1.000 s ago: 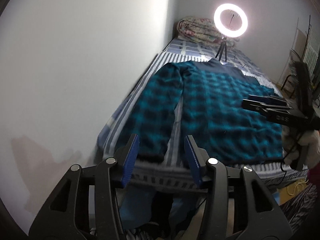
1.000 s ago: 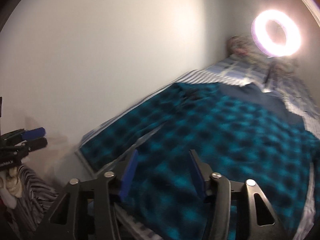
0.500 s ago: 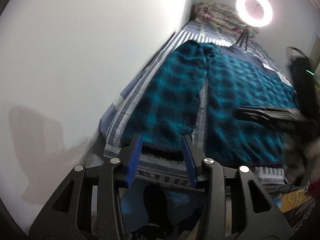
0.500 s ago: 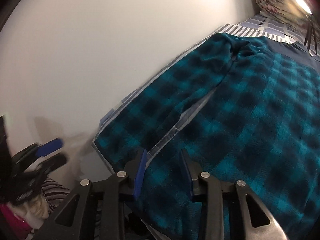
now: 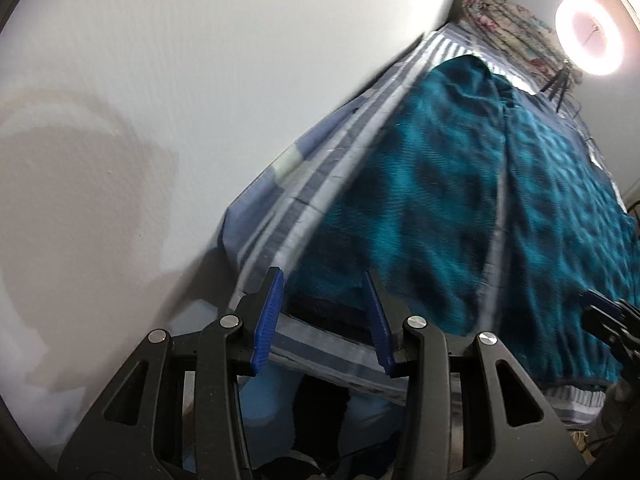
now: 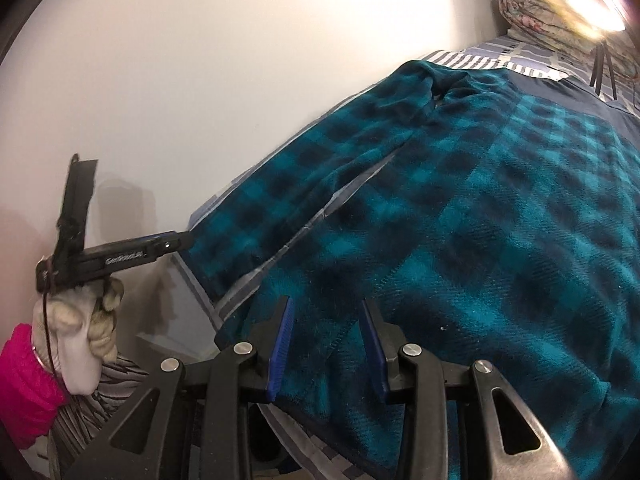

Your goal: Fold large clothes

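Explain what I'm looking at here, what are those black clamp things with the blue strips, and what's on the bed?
There is no robot. A person holds a hand-held clamp in each hand, and each clamp carries a camera looking along its jaws. One picture comes from the left gripper, the other from the right gripper, which also sees the gloved left hand. A teal checked garment lies spread flat on the striped bedsheet, with a ring light at the far end. Both pairs of jaws stand apart just above the garment's near edge, left over the sleeve cuff, right over the hem. Nothing is gripped yet.
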`<state>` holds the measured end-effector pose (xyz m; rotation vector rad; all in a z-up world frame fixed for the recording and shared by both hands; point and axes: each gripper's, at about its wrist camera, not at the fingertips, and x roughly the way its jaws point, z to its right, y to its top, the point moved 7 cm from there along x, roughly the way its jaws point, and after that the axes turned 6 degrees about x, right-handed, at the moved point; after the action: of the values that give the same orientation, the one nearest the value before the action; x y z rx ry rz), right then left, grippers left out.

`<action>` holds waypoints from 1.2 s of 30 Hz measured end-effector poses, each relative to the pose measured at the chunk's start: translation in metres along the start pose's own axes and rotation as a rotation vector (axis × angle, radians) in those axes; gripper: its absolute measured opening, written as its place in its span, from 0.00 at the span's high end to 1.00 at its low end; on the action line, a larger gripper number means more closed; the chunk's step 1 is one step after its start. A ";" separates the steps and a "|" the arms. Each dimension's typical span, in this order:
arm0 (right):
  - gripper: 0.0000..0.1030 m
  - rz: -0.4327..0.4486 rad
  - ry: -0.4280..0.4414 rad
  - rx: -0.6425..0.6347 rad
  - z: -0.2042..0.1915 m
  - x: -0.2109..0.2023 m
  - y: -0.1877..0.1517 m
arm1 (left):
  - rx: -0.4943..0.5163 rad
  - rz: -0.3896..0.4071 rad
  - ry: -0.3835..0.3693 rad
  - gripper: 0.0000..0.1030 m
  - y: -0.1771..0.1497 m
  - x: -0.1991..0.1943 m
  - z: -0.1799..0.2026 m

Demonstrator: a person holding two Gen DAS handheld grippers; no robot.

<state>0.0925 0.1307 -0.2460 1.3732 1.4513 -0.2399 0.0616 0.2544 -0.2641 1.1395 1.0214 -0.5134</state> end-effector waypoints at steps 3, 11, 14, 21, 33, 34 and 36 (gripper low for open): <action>0.65 0.012 0.008 -0.002 -0.002 -0.004 0.000 | 0.005 -0.013 0.004 0.60 0.000 0.008 -0.002; 0.65 0.047 0.002 0.012 0.003 -0.017 0.007 | 0.040 0.000 -0.029 0.94 0.005 0.015 0.009; 0.65 0.045 -0.001 0.030 0.008 -0.017 0.009 | 0.038 0.045 -0.068 0.95 0.011 0.003 0.014; 0.65 0.040 0.004 0.091 0.023 -0.028 0.023 | 0.099 0.175 -0.213 0.96 0.026 -0.058 0.054; 0.55 0.082 0.063 0.230 0.070 -0.052 0.154 | 0.336 0.252 -0.375 0.96 0.024 -0.108 0.148; 0.55 0.068 0.062 0.227 0.070 -0.044 0.170 | 0.341 0.248 -0.383 0.96 0.023 -0.107 0.151; 0.55 0.050 0.038 0.215 0.070 -0.029 0.191 | 0.342 0.239 -0.398 0.96 0.023 -0.105 0.153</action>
<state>0.2783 0.1220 -0.1578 1.5930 1.4529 -0.3477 0.0904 0.1070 -0.1528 1.3721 0.4541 -0.7052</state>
